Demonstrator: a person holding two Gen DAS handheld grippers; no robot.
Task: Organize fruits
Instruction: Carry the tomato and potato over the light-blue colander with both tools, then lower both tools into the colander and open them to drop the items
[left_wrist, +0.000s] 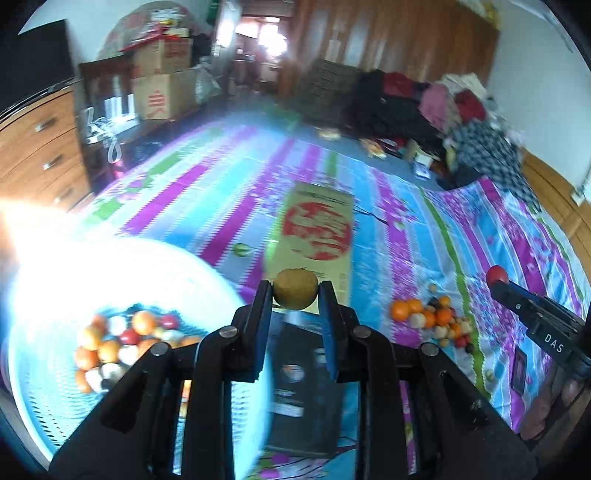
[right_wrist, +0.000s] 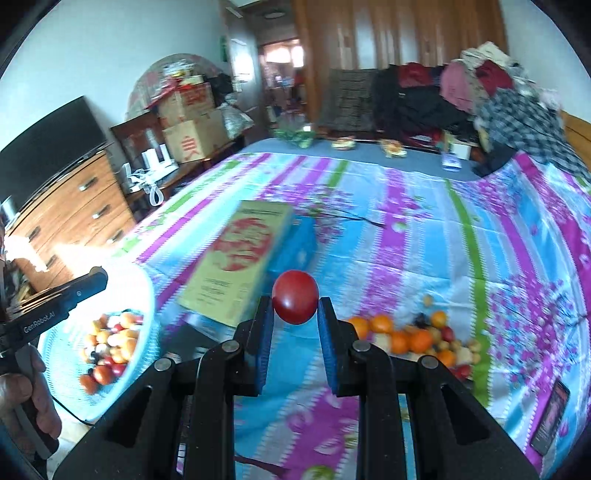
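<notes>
Two grips loaded, both lifted clear of the bedspread (right_wrist: 406, 229): basket (left_wrist: 44, 387) of sorted fruit far left, left gripper (left_wrist: 295, 291) clamped on a brown-green fruit (left_wrist: 295, 293), right gripper (right_wrist: 295, 301) pinching a red fruit (right_wrist: 295, 295), unsorted pile (right_wrist: 417, 339) rightmost.

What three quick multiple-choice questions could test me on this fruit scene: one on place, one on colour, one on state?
1. Where is the loose fruit pile?
A. On the bedspread
B. On the dresser
C. On the cardboard boxes

2. What colour is the fruit in the right hand-held gripper?
A. Green
B. Red
C. White

3. What is the left hand-held gripper doing?
A. Hanging open
B. Gripping a phone
C. Gripping a brownish fruit

Answers: A, the pile lies on the striped bedspread; B, a red fruit sits between its pads; C, its pads pinch that fruit.
</notes>
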